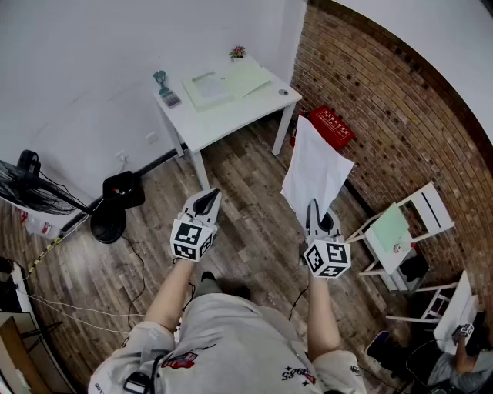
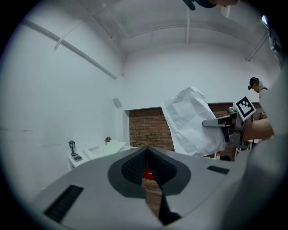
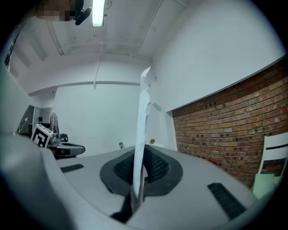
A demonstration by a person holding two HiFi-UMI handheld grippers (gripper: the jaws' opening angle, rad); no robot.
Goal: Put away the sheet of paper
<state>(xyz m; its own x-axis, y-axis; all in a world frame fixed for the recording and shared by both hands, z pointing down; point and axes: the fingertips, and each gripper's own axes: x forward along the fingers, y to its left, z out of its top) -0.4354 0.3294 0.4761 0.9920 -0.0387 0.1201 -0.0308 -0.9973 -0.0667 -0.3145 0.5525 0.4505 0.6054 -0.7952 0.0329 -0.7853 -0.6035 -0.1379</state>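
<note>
Paper [image 1: 316, 165] stands upright, its lower edge pinched by the right claw [image 3: 137, 179], likely for carrying to the table [image 1: 223, 115] at eleven o'clock; left claw [image 2: 147, 150] closed, empty.

Bright even indoor light, ceiling tube lamp [image 3: 98, 12] glaring, strong fisheye bending with dark corners, soft shadows

Wood floor [image 1: 254, 223] between the person and the white table [image 1: 202, 129] is open, an easy lane. The right is tight: brick wall [image 1: 385, 92], red crate [image 1: 331, 127], white chairs [image 1: 420, 219], and the raised sheet of paper [image 1: 316, 169]. The left has a fan [image 1: 35, 192] and floor cables [image 1: 139, 265]. The table's near edge is bare.
</note>
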